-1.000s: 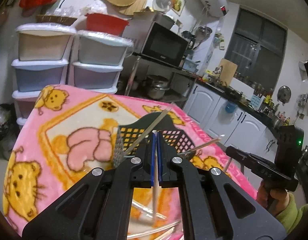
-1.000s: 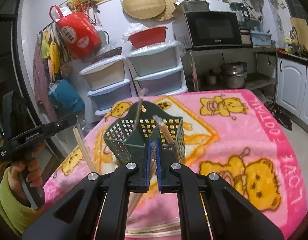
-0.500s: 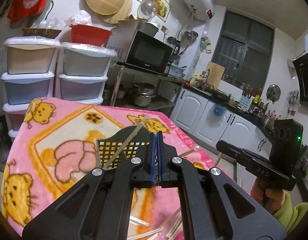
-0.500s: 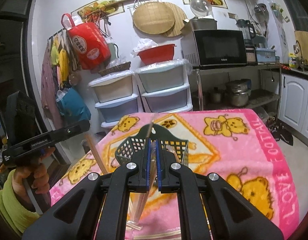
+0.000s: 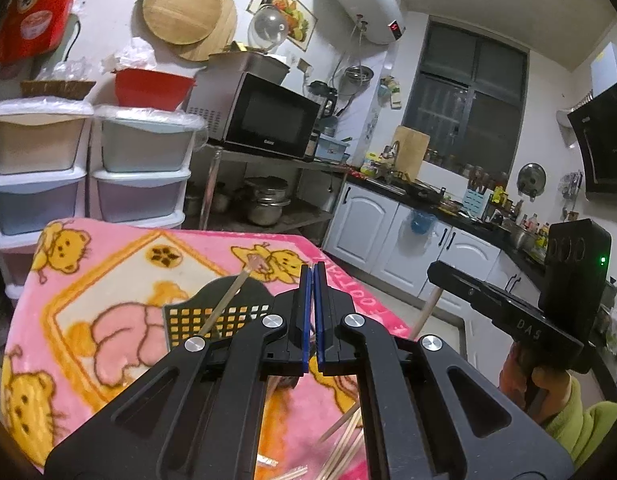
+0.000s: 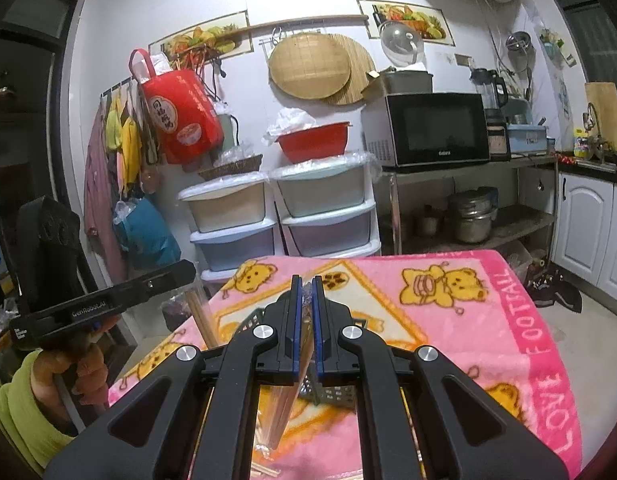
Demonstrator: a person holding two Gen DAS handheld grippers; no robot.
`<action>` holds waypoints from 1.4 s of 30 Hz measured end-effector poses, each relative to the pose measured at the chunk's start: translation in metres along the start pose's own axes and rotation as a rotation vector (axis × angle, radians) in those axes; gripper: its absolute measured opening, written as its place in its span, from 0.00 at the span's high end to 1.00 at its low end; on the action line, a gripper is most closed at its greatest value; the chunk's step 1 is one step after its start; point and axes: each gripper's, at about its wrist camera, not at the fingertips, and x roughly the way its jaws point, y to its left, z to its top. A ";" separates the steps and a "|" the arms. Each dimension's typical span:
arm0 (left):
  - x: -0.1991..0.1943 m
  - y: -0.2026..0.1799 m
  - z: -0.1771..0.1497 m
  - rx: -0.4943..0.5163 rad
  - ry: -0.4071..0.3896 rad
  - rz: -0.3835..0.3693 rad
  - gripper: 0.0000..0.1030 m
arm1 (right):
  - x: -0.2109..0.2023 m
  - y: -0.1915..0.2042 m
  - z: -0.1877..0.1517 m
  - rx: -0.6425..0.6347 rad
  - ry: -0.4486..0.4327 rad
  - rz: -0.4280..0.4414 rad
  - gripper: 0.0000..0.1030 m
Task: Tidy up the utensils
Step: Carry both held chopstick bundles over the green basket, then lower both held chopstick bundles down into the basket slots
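Both grippers hang above a table covered by a pink blanket printed with yellow bears. The left gripper has its blue-lined jaws pressed fully together; the left wrist view shows nothing between the pads there, though in the right wrist view a pair of wooden chopsticks slants down from its front end, so whether it holds them cannot be told for sure. The right gripper has its jaws closed on a pack of chopsticks in clear wrapping, which hangs down between the fingers toward the blanket. The dark green mesh utensil basket stands on the blanket just beyond and below both grippers, near the middle of the table; one wrapped chopstick leans out of it, its tip pointing up and to the far side. More loose chopsticks lie on the blanket at the near edge, under the left gripper's body. A hand with a green sleeve grips the right tool at the right of the left wrist view. Stacked plastic drawers and a microwave stand against the far wall.
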 end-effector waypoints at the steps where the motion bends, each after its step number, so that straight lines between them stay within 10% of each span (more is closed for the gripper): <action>1: 0.000 -0.001 0.002 0.001 -0.001 -0.004 1.00 | -0.001 0.000 0.002 -0.002 -0.004 0.000 0.95; 42: 0.041 -0.008 0.079 0.056 -0.074 0.014 1.00 | 0.023 0.010 0.097 -0.108 -0.196 -0.058 0.95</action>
